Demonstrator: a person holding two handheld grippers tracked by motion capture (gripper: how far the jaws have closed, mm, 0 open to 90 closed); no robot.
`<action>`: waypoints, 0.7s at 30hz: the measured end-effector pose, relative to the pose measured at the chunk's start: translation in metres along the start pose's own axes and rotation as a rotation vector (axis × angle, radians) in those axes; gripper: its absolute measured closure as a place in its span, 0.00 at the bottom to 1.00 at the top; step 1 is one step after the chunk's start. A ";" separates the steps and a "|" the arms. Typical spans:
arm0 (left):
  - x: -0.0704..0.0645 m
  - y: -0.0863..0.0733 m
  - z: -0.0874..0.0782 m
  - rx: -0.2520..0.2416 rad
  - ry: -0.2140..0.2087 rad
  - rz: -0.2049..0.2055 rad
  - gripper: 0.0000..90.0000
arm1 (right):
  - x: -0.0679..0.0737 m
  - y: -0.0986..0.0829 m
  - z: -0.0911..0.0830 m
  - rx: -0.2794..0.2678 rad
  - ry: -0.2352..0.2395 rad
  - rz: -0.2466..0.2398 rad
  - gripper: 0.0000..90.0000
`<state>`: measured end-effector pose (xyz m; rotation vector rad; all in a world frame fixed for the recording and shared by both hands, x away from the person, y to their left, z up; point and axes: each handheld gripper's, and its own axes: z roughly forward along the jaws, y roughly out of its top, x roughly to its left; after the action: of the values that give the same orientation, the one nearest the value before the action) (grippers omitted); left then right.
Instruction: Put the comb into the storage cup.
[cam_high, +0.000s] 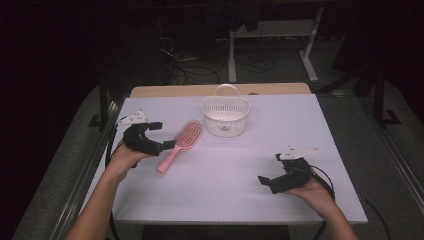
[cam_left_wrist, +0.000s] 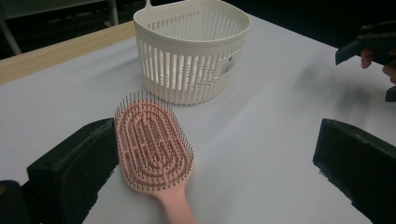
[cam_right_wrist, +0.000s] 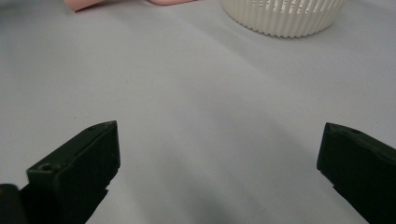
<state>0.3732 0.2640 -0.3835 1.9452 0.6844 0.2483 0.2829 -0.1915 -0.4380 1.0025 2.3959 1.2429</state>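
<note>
High view: left gripper (cam_high: 159, 135) fingers wide beside pink hairbrush (cam_high: 181, 143), right gripper (cam_high: 270, 169) likewise wide.

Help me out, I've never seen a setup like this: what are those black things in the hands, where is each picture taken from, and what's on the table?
A person holds a two-jaw tool in each hand: the left gripper and the right gripper. One camera looks down from above; the other two ride on the grippers, looking along their black jaws. On the white table lie a pink hairbrush, bristles up, and a white slotted basket. Both grippers are open and hold nothing; the left one's jaws flank the brush.
</note>
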 end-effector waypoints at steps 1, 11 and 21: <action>0.001 0.001 0.001 0.001 -0.002 0.004 0.00 | 0.000 0.000 0.000 0.000 0.000 -0.001 0.00; 0.004 0.009 0.009 -0.005 -0.006 0.003 0.00 | 0.000 0.000 0.000 0.000 0.000 0.001 0.00; 0.006 0.017 0.016 -0.031 0.002 0.013 0.00 | -0.001 0.000 0.000 0.000 0.000 0.003 0.00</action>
<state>0.3915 0.2499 -0.3769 1.9201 0.6659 0.2672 0.2834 -0.1919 -0.4382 1.0060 2.3948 1.2442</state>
